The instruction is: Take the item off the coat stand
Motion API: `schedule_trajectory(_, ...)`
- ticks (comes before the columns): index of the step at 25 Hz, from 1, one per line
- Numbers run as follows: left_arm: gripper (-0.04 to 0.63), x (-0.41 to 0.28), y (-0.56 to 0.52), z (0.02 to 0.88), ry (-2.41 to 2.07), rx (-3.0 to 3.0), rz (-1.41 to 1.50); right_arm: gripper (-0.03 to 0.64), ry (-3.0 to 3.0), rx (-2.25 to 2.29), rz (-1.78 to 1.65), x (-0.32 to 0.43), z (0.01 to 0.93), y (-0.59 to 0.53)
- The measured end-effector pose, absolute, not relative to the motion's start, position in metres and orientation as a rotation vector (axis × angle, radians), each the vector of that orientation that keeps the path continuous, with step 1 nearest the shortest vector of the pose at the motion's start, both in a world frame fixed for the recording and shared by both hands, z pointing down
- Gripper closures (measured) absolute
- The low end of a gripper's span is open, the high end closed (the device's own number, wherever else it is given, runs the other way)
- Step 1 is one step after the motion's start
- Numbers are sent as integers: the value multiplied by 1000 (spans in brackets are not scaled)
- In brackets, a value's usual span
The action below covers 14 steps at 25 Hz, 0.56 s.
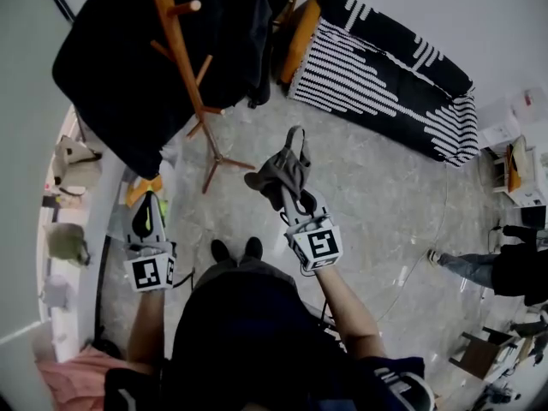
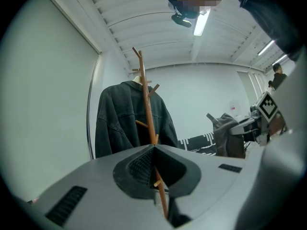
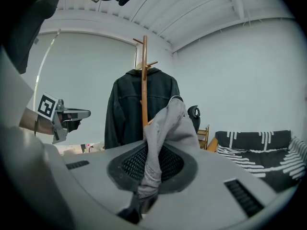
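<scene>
The wooden coat stand [image 1: 182, 58] rises at the upper left with a black jacket [image 1: 116, 67] hung on it. My right gripper [image 1: 289, 197] is shut on a grey cloth item [image 1: 282, 169] with a strap loop, held clear of the stand, to its right. In the right gripper view the grey cloth item [image 3: 165, 128] is pinched between the jaws and drapes upward in front of the stand [image 3: 144, 80]. My left gripper [image 1: 147, 205] hangs low at the left, shut and empty. Its view looks at the stand [image 2: 146, 104] and the jacket [image 2: 120, 119].
A black-and-white striped sofa [image 1: 385, 67] lies at the upper right, with a wooden chair [image 1: 300, 32] beside it. A shelf with small items [image 1: 68, 229] lines the left wall. A person [image 1: 505, 268] sits at the right edge. My shoes [image 1: 235, 248] are on the stone floor.
</scene>
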<state>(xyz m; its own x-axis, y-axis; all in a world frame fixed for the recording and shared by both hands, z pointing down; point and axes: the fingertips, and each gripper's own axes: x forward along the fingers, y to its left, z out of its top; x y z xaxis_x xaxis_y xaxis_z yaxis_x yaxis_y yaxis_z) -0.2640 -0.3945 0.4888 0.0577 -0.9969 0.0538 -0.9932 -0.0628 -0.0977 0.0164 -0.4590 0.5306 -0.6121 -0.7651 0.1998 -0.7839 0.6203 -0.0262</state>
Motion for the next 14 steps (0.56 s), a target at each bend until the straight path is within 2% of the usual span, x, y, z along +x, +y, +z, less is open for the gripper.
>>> schedule_trajectory(14, 571, -266, -390, 491, 2121, -2245, -164, 577, -2667, 1280, 139, 14, 532, -461)
